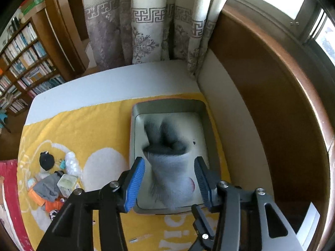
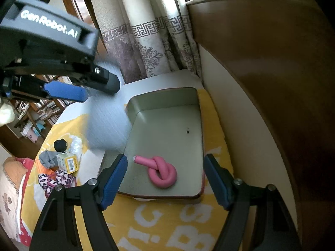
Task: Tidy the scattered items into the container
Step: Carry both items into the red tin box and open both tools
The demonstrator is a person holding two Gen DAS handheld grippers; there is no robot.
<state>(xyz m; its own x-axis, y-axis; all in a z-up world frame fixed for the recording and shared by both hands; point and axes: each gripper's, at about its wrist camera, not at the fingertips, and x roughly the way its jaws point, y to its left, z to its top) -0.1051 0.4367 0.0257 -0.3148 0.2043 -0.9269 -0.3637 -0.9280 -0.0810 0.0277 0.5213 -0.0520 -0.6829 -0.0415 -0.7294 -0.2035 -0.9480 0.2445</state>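
A grey-green tray (image 1: 167, 104) lies on a yellow towel. Over it, a blurred grey-and-dark fabric piece (image 1: 169, 167) hangs between the blue pads of my left gripper (image 1: 169, 181), which stands open; the pads do not press on the fabric. A pink edge (image 1: 193, 185) peeks out behind the fabric. In the right wrist view the tray (image 2: 163, 98) holds a knotted pink foam tube (image 2: 162, 173). My right gripper (image 2: 165, 168) is open above the tray's near end, with nothing held. The left gripper's pad (image 2: 65, 92) shows at upper left, with a grey blur (image 2: 104, 121) below it.
A heap of loose items lies left of the tray: a black piece (image 2: 60, 144), grey cloth (image 2: 47, 158), a yellow box (image 2: 69, 163) and a pink spotted piece (image 2: 56, 179). A wooden wall panel (image 2: 272, 83) runs along the right. Curtains (image 1: 146, 31) hang behind.
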